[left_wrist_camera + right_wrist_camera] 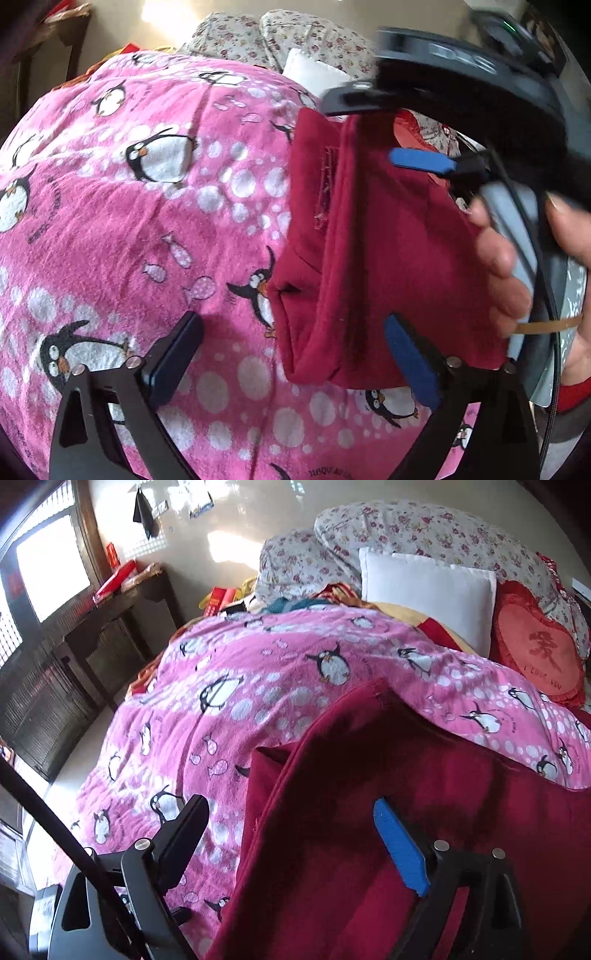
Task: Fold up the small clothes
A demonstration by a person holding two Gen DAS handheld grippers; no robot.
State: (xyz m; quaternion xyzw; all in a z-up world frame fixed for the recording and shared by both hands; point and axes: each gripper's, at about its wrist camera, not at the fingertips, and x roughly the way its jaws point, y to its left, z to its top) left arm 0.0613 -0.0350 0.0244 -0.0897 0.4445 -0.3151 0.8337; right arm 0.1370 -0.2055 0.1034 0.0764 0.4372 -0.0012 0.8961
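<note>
Clearly, in the left wrist view the left gripper (293,354) hovered with its jaws wide apart and nothing between them, low over the blanket (122,221). A red garment (362,236) lay on that blanket at about three o'clock from the frame's middle, bunched into thick doubled layers with a seam strip showing, its lower edge just reaching the gripper's blue pad. At two o'clock the right gripper (424,160) came in above the cloth, blurred, one blue finger showing; whether it pinched anything could not be told from here. A hand (502,258) gripped its handle at the right edge. In the right wrist view the right gripper (291,843) had its jaws apart, the garment (388,775) spread from centre to five o'clock, passing between and under the fingers without being clamped. Pillows (424,590) sat at one o'clock, a dark table (110,605) at ten. By my judgement the fold was partway: the cloth looked doubled over at least once but loose and uneven, so tidying and a final fold remained.
</note>
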